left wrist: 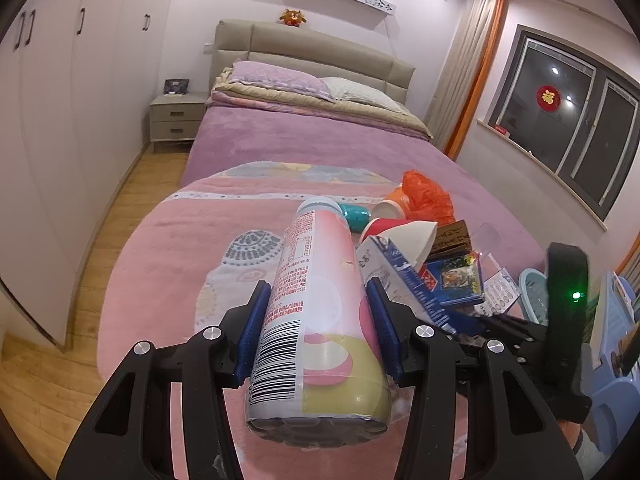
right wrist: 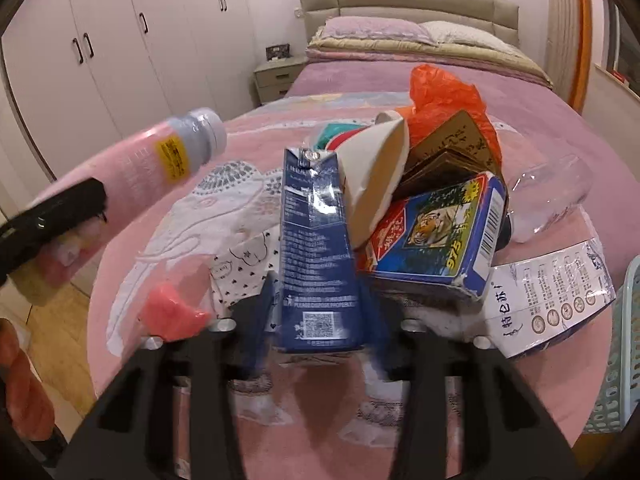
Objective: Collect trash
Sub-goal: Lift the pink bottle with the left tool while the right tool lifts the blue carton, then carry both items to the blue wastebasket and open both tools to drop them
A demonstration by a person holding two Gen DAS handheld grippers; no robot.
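Observation:
My left gripper is shut on a pink drink bottle with a barcode label, held lengthwise above the pink blanket; the bottle also shows in the right wrist view at the left. My right gripper is shut on a dark blue drink carton, which also shows in the left wrist view. Behind the carton is a trash pile: a white paper cup, a blue tiger box, an orange plastic bag, a clear bottle and a printed wrapper.
The pile lies on a pink blanket at the foot of a purple bed. A pale blue basket stands at the right. A pink scrap lies at the left. Wardrobes and wood floor are left.

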